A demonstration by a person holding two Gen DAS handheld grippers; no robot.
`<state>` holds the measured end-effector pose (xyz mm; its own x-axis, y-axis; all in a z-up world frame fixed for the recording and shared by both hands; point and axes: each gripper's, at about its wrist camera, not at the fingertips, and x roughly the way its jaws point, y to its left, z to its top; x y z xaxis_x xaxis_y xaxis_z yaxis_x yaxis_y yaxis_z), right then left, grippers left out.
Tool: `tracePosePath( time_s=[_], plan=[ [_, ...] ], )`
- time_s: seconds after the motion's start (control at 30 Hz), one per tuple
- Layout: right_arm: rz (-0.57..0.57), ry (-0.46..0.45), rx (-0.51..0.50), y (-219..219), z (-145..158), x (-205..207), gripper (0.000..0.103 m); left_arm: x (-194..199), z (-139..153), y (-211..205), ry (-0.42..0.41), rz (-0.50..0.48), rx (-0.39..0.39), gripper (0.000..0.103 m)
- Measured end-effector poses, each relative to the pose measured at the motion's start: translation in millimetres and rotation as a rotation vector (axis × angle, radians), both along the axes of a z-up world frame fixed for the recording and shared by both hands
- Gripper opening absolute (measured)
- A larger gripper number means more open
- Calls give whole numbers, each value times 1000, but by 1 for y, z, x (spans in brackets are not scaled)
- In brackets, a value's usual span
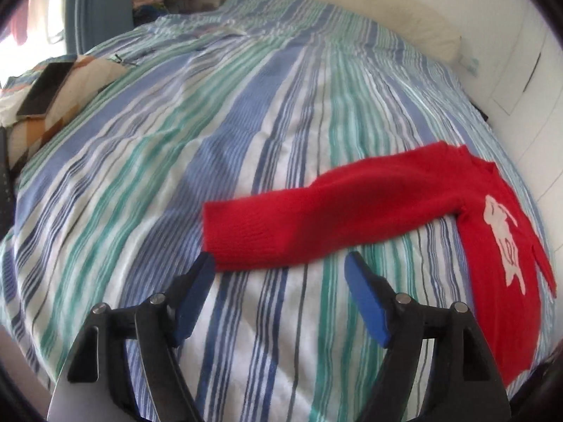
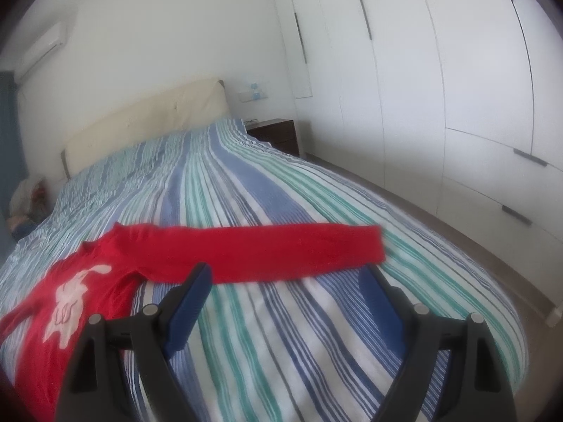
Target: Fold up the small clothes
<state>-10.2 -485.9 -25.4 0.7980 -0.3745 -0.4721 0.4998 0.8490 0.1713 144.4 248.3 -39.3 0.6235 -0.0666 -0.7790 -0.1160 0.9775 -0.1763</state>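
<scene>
A small red sweater (image 1: pixel 492 281) with a white animal print lies flat on the striped bedspread (image 1: pixel 246 123). In the left wrist view one sleeve (image 1: pixel 299 221) stretches left, its cuff just beyond my open left gripper (image 1: pixel 279 263). In the right wrist view the sweater body (image 2: pixel 70 299) lies at the left and the other sleeve (image 2: pixel 281 249) stretches right, just beyond my open right gripper (image 2: pixel 286 274). Both grippers are empty and hover above the bedspread.
A patterned pillow (image 1: pixel 70 98) with a dark tablet (image 1: pixel 45 88) on it lies at the bed's left. A cream headboard (image 2: pixel 147 123), a dark nightstand (image 2: pixel 278 133) and white wardrobes (image 2: pixel 440 105) surround the bed.
</scene>
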Motion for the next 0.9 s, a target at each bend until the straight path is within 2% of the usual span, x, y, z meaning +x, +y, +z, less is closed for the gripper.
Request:
tracePosePath(
  time_s=[0.07, 0.17, 0.27, 0.3, 0.33, 0.37, 0.43, 0.5, 0.57, 0.63, 0.67, 0.7, 0.77, 0.83, 0.9],
  plan=[
    [1, 18, -2, 1, -2, 4, 84, 9, 9, 0, -39, 21, 29, 78],
    [5, 28, -9, 5, -3, 8, 84, 23, 11, -17, -75, -16, 74, 78],
    [10, 30, -33, 12, -2, 8, 84, 41, -9, -27, -36, -16, 6, 76],
    [13, 33, -45, 15, -2, 8, 84, 45, -18, -28, -2, -20, -26, 68],
    [17, 37, -59, 18, -2, 8, 84, 47, -29, -32, 44, -44, -40, 64],
    [22, 40, -73, 20, -1, 8, 84, 47, -38, -39, 82, -80, -22, 61],
    [29, 43, -99, 24, -1, 7, 84, 37, -50, -56, 125, -163, 86, 61],
    [35, 44, -108, 24, -1, 6, 84, 25, -48, -64, 140, -230, 137, 61],
    [34, 45, -96, 22, -2, 7, 84, 13, -37, -62, 159, -299, 108, 61],
    [29, 40, -73, 17, -2, 7, 84, 0, -19, -49, 137, -349, 48, 62],
    [27, 34, -62, 15, -2, 7, 84, -5, -8, -39, 110, -335, 37, 68],
    [23, 26, -52, 14, -1, 6, 84, -8, 3, -25, 79, -297, 29, 80],
    [17, 12, -41, 11, -1, 3, 84, -6, 17, 13, 35, -163, -24, 89],
    [12, 9, -33, 9, -1, 3, 84, 10, 11, 52, 74, -17, -106, 89],
    [10, 14, -22, 8, -2, 6, 84, 27, -9, 76, 148, 67, -154, 84]
  ],
)
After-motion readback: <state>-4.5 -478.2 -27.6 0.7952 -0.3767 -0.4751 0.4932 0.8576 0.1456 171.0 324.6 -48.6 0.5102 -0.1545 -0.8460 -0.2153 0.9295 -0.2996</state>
